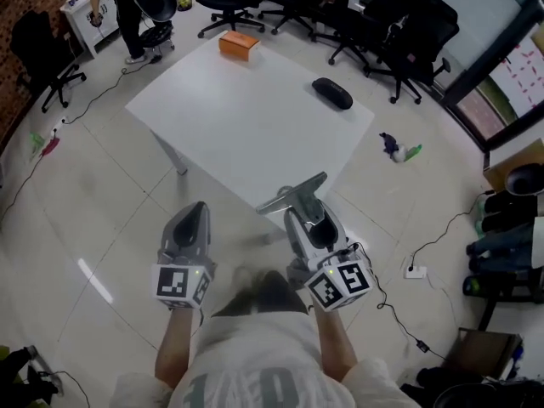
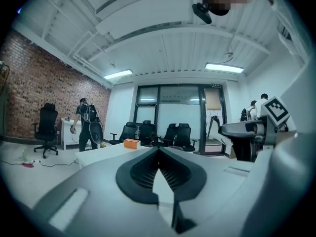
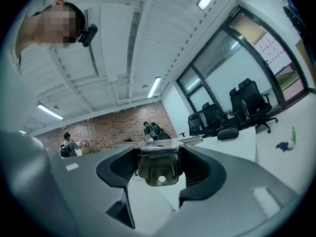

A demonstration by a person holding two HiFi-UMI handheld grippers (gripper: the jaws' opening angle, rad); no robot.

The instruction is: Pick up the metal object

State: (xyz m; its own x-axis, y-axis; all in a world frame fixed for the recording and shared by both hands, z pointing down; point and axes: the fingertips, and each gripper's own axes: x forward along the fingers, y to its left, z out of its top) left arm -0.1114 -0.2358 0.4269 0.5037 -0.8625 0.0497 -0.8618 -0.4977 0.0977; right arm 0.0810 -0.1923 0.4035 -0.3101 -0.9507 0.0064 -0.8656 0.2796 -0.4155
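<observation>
The metal object is a flat silver piece with a wide toothed top edge and a hole near its base. My right gripper is shut on it and holds it over the near corner of the white table. In the right gripper view the metal object sits upright between the two dark pads, which press on its sides. My left gripper hovers over the floor just left of that corner. Its pads meet at the tips with nothing between them.
An orange box lies at the table's far corner and a black case near its right edge. Black office chairs crowd the far side. A person stands at the back left. Cables and a power strip lie on the tiled floor.
</observation>
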